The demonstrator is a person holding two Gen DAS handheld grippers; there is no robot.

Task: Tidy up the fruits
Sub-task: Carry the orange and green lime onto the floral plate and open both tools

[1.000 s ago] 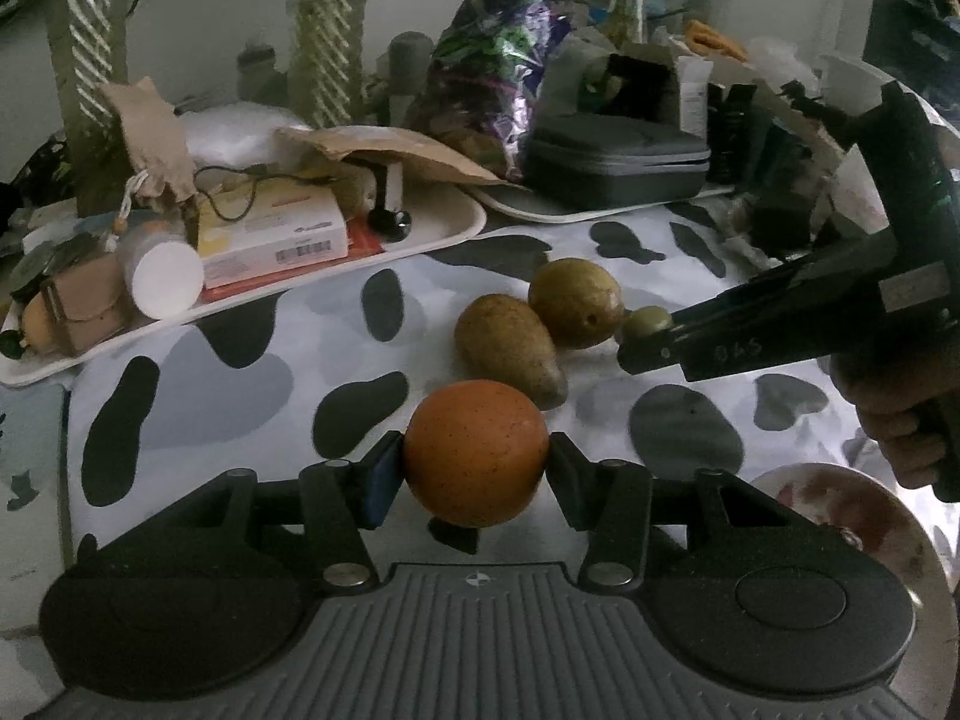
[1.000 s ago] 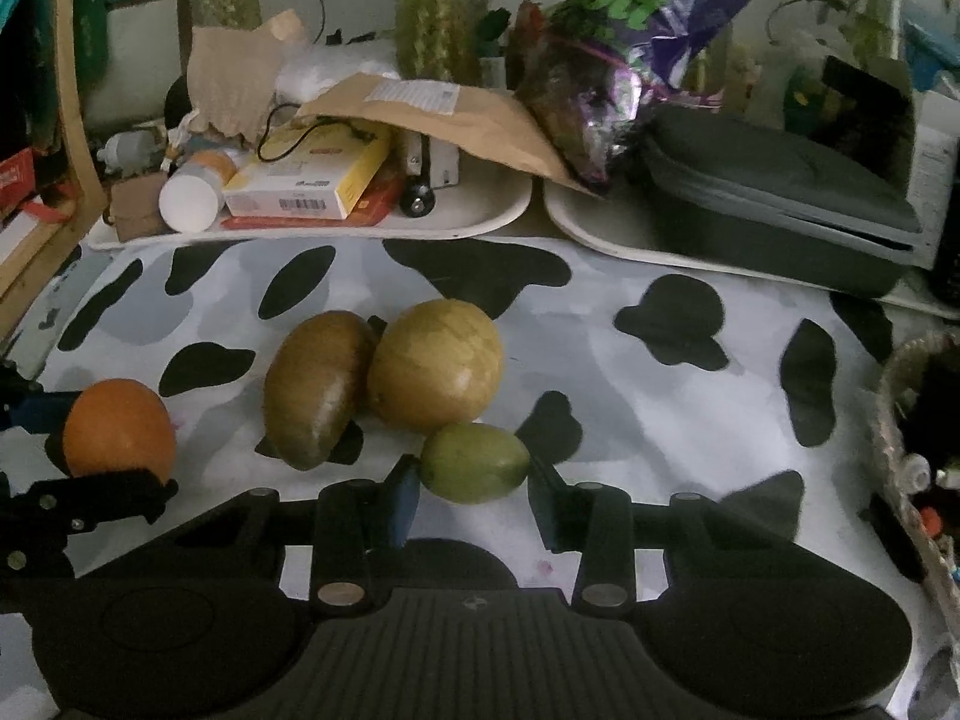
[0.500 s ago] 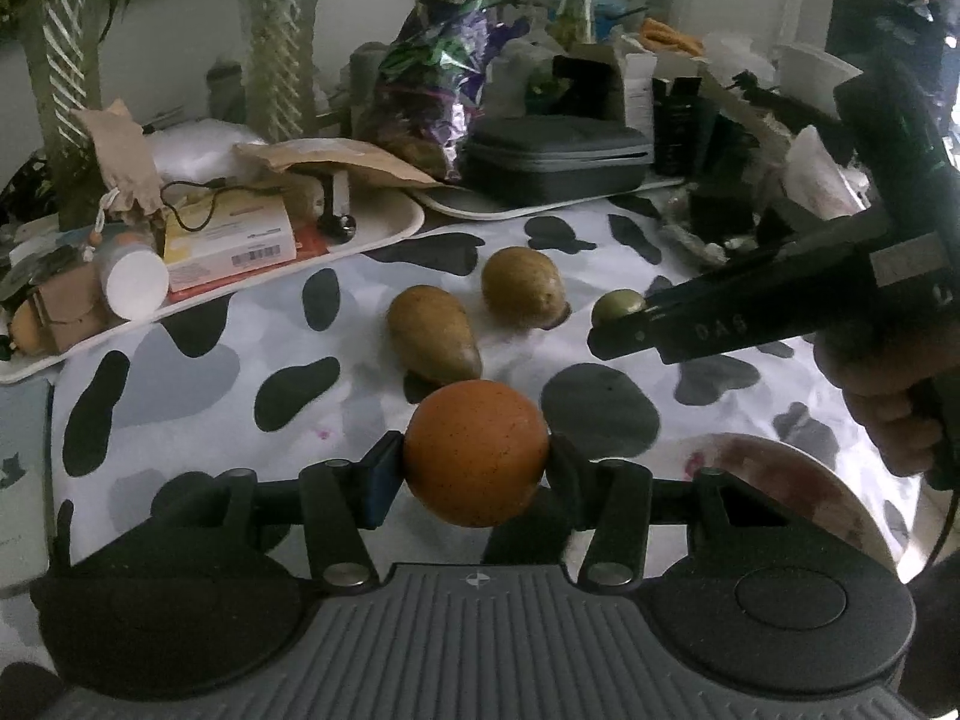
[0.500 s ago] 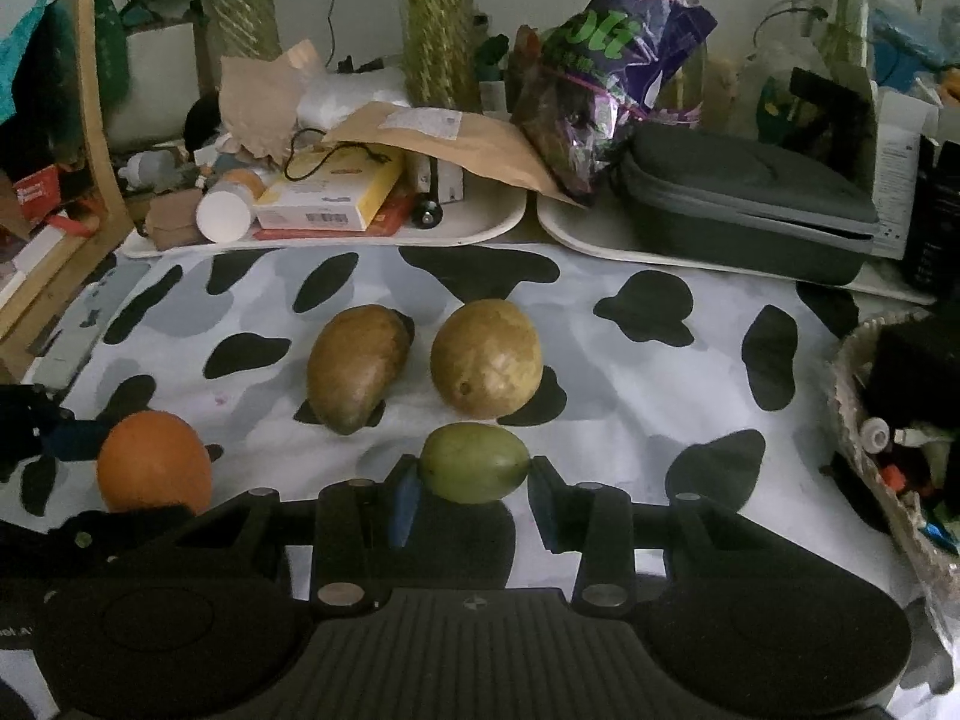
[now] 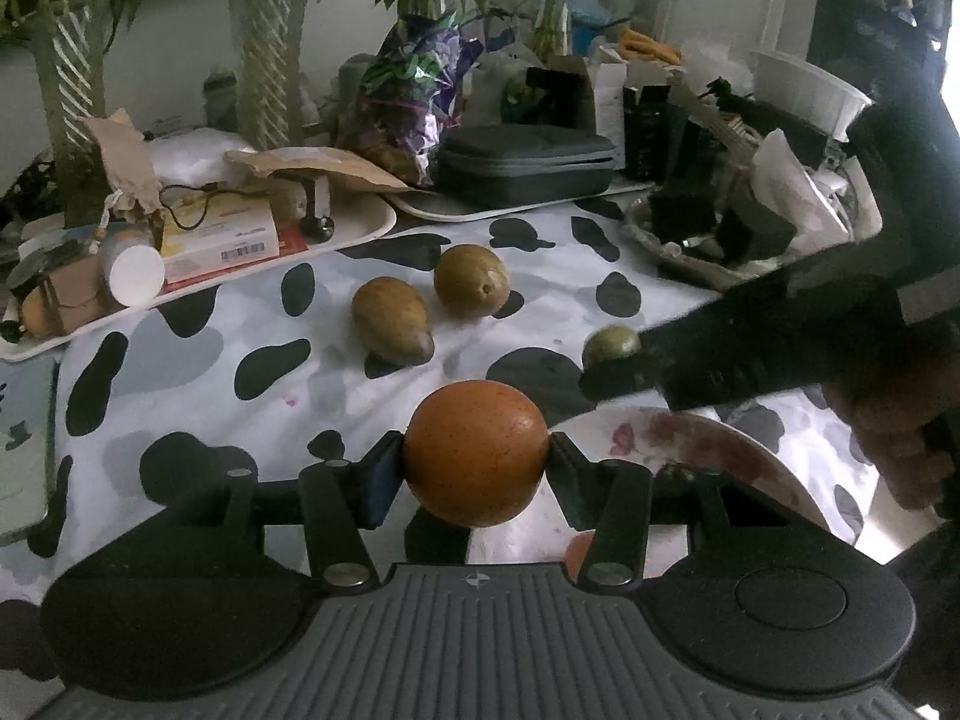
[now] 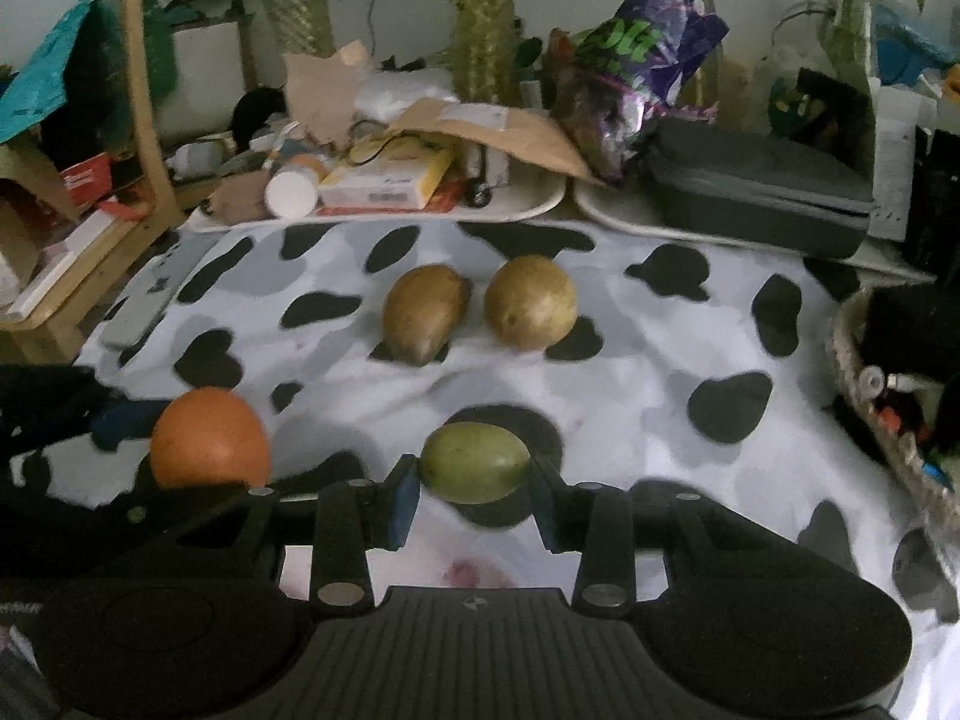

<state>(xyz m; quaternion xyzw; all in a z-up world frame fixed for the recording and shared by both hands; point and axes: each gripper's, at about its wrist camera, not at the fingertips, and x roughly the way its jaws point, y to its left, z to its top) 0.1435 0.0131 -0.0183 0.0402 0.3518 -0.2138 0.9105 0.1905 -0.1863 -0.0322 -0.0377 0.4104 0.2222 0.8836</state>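
— Cow-print cloth [image 5: 198,360] covers the counter, black blotches on white, with cluttered trays and plant stems along the back edge. What's hard to read back there?

— Most of it. The dark zip case [image 6: 756,198] is clear enough, and the purple foil bag [image 5: 414,90], but the small items on the left tray blur together.

— And the plate?

— Only part of the stained white plate [image 5: 708,438] shows in the left wrist view; the left gripper's body cuts off its near side, and the right gripper crosses above it.

— The fruit, then?

— Two brownish fruits [image 6: 480,309] lie side by side on the cloth, near each other; whether they touch I can't tell. The left gripper [image 5: 477,462] is clamped on an orange [image 5: 477,450], held off the cloth beside the plate's edge. The right gripper [image 6: 474,462] is clamped on a small green fruit [image 6: 474,461], also lifted.

— Anything half hidden?

— An orange-coloured patch peeks under the left gripper's right finger; I can't say what it is.
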